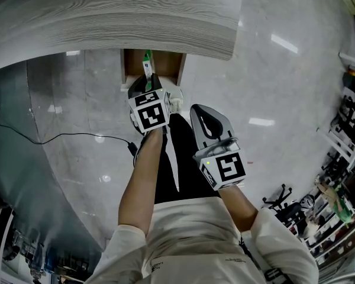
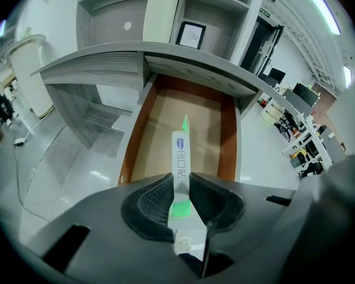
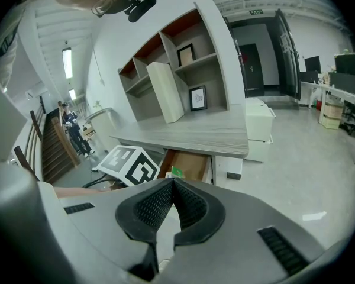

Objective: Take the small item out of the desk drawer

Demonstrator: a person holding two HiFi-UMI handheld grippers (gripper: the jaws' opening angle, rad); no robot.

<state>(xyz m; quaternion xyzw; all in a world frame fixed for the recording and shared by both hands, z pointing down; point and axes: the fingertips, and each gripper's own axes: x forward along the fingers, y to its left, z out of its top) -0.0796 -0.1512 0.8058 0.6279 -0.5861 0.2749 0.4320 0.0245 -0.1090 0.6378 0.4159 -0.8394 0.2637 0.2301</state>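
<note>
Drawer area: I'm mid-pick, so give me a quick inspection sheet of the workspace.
Surface: grey wood-grain desk top, nothing seen on it in the head view.
Job's things: drawer open; slim white packet with green tip over it, clamped.
Clutter: nothing seen in the drawer.
Grippers: left tool shut on the packet; right tool shut, empty, held back from the drawer.
Cables: black cable on the floor, left of the drawer.
Surroundings: shelf unit with framed pictures; glossy floor; office desks beyond.
</note>
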